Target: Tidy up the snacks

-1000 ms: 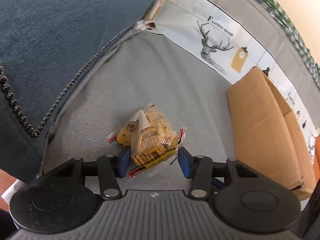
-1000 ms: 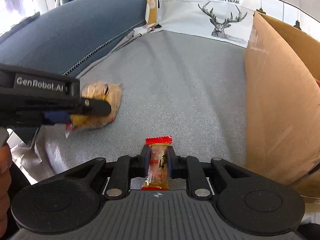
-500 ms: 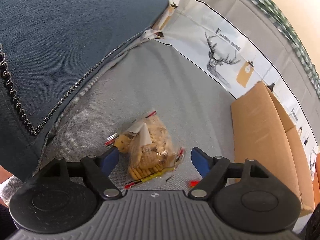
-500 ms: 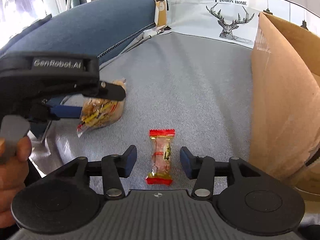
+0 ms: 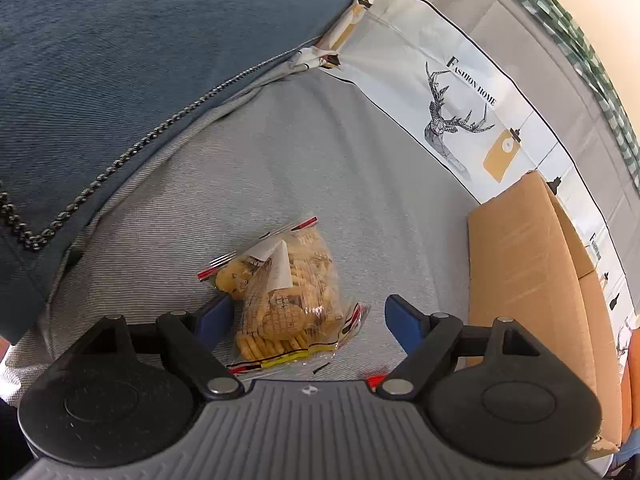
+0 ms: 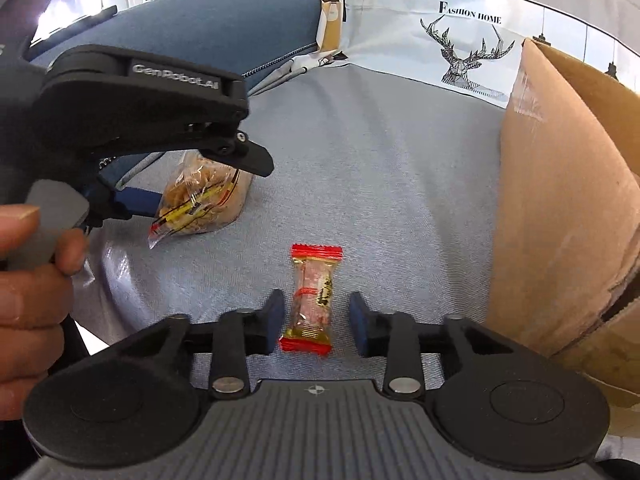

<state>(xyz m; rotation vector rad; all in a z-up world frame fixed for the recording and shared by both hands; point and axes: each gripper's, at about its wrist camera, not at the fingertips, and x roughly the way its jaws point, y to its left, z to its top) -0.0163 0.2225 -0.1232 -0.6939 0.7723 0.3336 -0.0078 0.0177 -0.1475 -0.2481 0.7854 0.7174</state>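
A clear bag of cookies [image 5: 288, 300] lies on the grey seat cushion [image 5: 280, 152]. My left gripper [image 5: 309, 308] is open wide around it, its blue pads clear of the bag on both sides. In the right wrist view the same bag [image 6: 200, 204] sits at the left under the left gripper's upper finger [image 6: 256, 162]. A small red-ended candy [image 6: 314, 292] lies flat on the cushion between the jaws of my right gripper [image 6: 316, 308]. Those jaws are closing, with a gap still showing on each side of the candy.
A cardboard box [image 6: 560, 208] stands close on the right, its wall [image 5: 524, 264] beside both grippers. A blue cushion [image 5: 120, 40] rises at the left and a deer-print cloth [image 5: 452, 108] covers the backrest. A person's hand [image 6: 24, 280] holds the left gripper's trigger.
Both grippers let go: the left opened wide off the cookie bag. The right released the candy onto the cushion, opened, then narrowed again around it. Neither hand shifted much.
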